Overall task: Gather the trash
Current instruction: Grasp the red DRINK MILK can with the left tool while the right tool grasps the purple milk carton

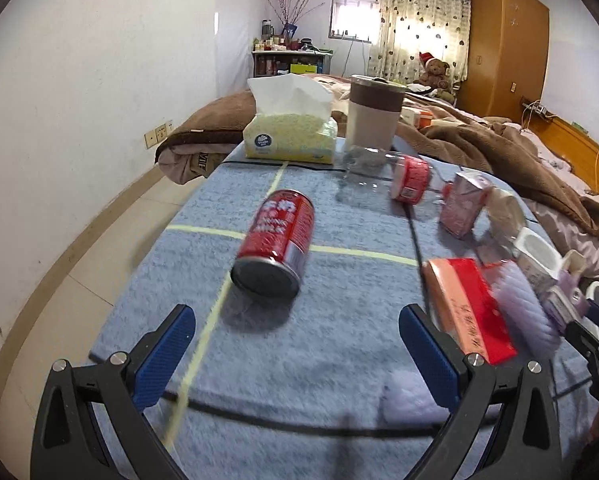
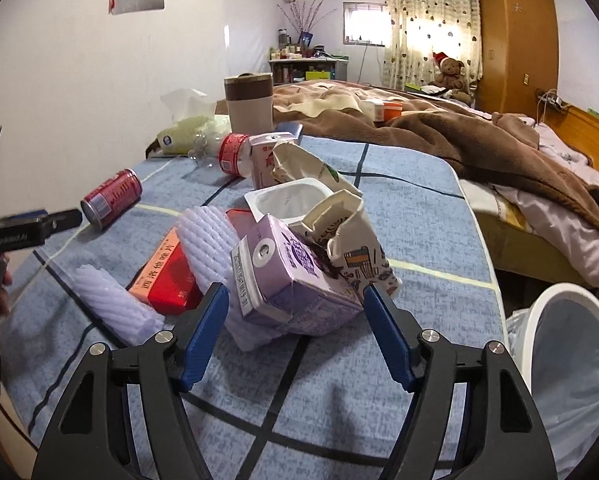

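Grasp step underway: purple carton (image 2: 295, 280), lying on surface w/ other trash, is framed by right hand-held gripper (image 2: 295, 320), jaws apart, not yet clamped; squeeze needed next, then bin (image 2: 571, 344); left hand-held gripper (image 1: 295, 344) apart, empty.

Left gripper (image 1: 295, 344) hangs over the blue cloth (image 1: 331, 360), blue pads (image 1: 165, 360) spread wide, nothing between them; just ahead a red can (image 1: 277, 240) lies on its side, base toward the camera; behind it a tissue box (image 1: 291, 136) and a brown-banded cup (image 1: 373, 114) stand side by side; a clear bottle (image 1: 387, 176) lies across; at right, a pink carton (image 1: 463, 204), a red box (image 1: 467, 308), white foam netting (image 1: 523, 308), all blurred.
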